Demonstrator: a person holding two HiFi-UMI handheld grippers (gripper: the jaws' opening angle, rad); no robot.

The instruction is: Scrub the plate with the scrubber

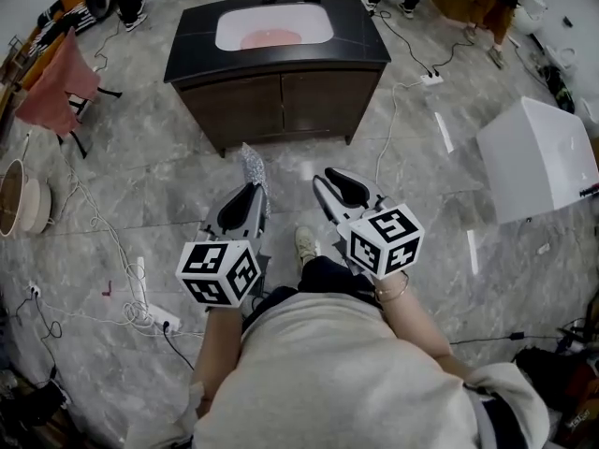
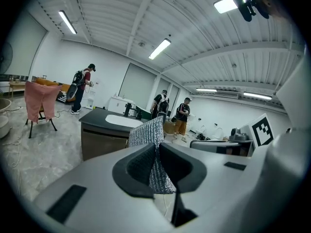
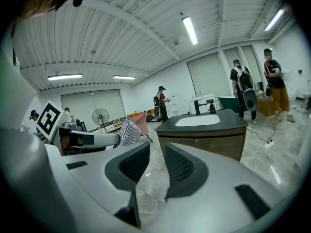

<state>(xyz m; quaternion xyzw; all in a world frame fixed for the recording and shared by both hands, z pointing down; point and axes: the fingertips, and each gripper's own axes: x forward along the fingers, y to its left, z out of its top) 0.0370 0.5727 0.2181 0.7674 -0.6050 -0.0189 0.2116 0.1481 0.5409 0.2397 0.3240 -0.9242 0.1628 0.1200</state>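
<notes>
At the centre of the head view, the left gripper (image 1: 251, 199) clamps a silvery mesh scrubber (image 1: 252, 166) jutting past its jaws; beside it the right gripper (image 1: 328, 178) is empty, jaws a narrow gap apart. Near the top edge, far from both, a pale pink plate (image 1: 270, 37) lies in the white basin (image 1: 234, 26) of a dark-topped sink cabinet (image 1: 281, 101).

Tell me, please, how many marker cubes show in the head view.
2. The left cube sits on the back of the left gripper, which holds the scrubber; the right cube sits on the back of the right gripper. None seems hidden.
</notes>
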